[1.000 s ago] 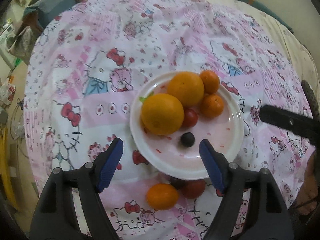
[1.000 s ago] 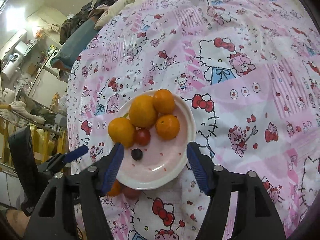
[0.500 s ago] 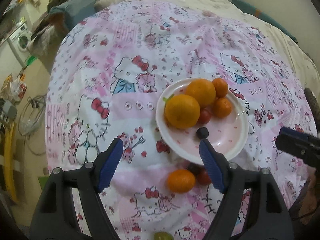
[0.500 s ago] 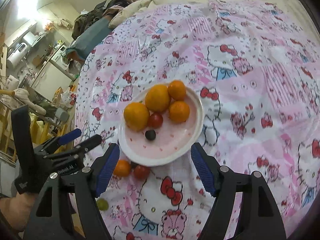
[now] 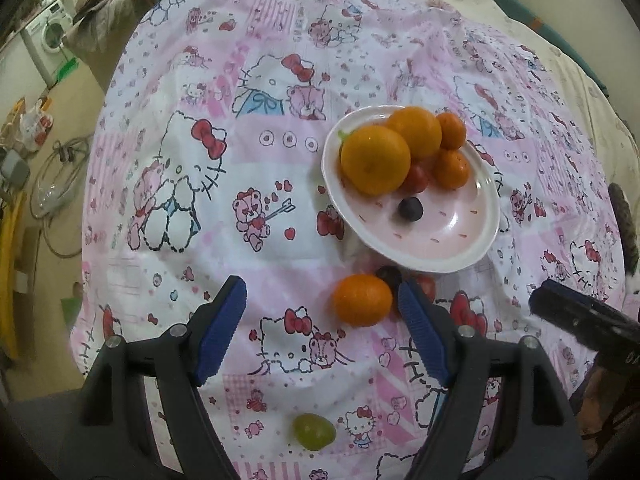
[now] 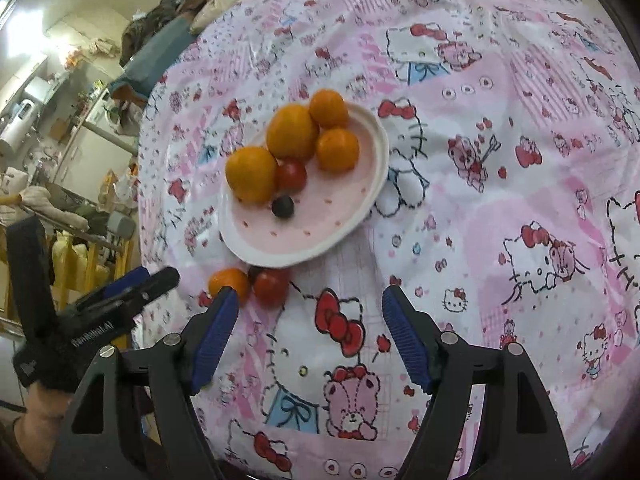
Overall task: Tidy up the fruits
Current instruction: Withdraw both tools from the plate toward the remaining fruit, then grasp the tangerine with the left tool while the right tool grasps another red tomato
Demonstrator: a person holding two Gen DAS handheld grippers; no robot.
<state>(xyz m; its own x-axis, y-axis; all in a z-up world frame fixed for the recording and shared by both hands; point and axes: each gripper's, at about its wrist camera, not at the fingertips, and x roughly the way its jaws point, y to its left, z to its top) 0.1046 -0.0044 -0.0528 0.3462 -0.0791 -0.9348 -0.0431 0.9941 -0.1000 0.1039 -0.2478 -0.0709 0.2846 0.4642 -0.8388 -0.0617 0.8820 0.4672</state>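
1. A pink plate (image 5: 472,240) sits on a table covered with a pink cartoon-cat cloth (image 5: 224,200). It holds two large oranges (image 5: 376,160), two small mandarins (image 5: 451,169), a cherry tomato (image 5: 416,176) tucked between them, and a dark grape (image 5: 410,209) lying alone on the bare part of the plate.
2. Off the plate, just beside its near rim, lie a loose mandarin (image 5: 362,300), a second dark grape (image 5: 389,275) and a red tomato (image 6: 271,287). The three sit close together, the grape partly hidden behind the other two.
3. A green grape (image 5: 313,431) lies alone on the cloth, well apart from the plate, near the table's close edge.
4. The left gripper (image 5: 320,312) hangs over the cloth with its blue-padded fingers apart. The loose mandarin lies just inside the right-hand finger, with no pad pressing on it.
5. The right gripper (image 6: 308,320) has just been opening and stands with fingers apart over printed cloth. Nothing lies between them; the loose mandarin and red tomato sit just past the left-hand fingertip.
6. A gloved hand (image 6: 52,360) carries the left gripper at the right wrist view's left edge.
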